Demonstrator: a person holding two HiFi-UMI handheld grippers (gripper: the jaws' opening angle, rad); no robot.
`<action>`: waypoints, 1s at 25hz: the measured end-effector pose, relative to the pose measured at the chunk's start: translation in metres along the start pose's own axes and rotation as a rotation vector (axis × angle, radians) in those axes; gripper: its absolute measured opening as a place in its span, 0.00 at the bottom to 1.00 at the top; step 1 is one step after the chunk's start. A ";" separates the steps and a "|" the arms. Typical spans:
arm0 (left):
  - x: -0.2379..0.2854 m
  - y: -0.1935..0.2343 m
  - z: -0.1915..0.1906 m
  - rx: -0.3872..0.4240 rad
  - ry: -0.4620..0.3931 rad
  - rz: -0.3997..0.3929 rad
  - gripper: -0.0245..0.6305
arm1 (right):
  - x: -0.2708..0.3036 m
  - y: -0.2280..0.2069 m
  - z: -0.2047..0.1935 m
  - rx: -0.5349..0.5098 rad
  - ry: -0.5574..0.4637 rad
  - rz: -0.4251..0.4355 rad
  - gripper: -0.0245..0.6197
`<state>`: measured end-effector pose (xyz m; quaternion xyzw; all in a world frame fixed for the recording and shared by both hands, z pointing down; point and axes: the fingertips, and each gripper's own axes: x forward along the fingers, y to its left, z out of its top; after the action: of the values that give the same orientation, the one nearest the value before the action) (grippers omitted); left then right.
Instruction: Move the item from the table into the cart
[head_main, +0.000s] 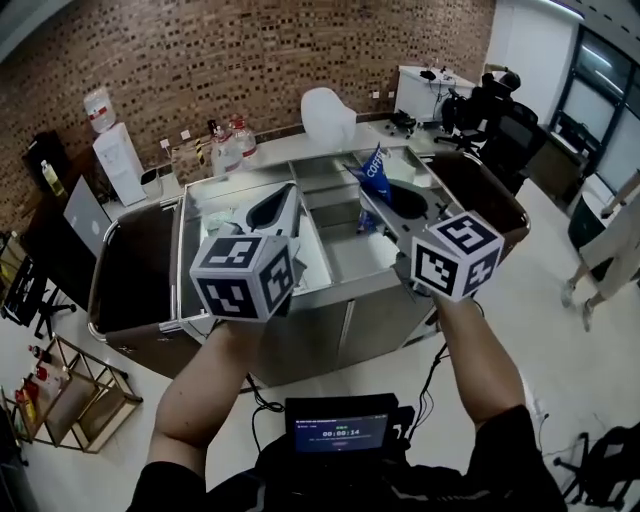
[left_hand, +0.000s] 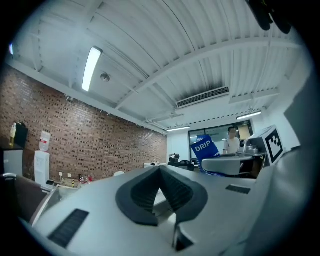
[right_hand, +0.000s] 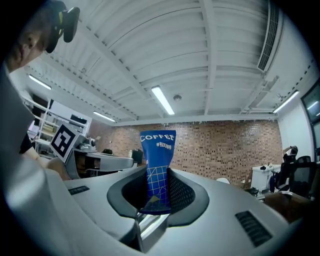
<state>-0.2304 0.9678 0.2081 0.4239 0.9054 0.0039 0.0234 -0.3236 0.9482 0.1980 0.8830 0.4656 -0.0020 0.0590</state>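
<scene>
Right gripper (right_hand: 158, 192) clamped on blue coffee sachet (right_hand: 158, 155), upright, over the steel cart (head_main: 322, 335); left gripper (left_hand: 161, 186) closed, empty

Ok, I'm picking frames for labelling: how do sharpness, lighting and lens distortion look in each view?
Head view: evenly lit, brick wall bowed by the wide lens. Left gripper view: dark rounded corners, ceiling lamp glaring white. Right gripper view: same dark corners, coffee packet sharp, its print legible.
</scene>
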 end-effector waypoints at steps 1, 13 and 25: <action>0.015 -0.001 0.006 0.011 -0.006 0.022 0.04 | 0.005 -0.016 0.005 -0.002 0.005 0.020 0.12; 0.146 0.073 0.056 0.007 0.041 0.097 0.04 | 0.144 -0.130 0.025 -0.036 0.154 0.094 0.12; 0.255 0.194 0.001 -0.073 0.223 0.182 0.04 | 0.297 -0.206 -0.065 0.016 0.500 0.106 0.12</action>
<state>-0.2442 1.2880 0.2024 0.5001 0.8594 0.0859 -0.0624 -0.3287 1.3145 0.2241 0.8796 0.4189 0.2158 -0.0649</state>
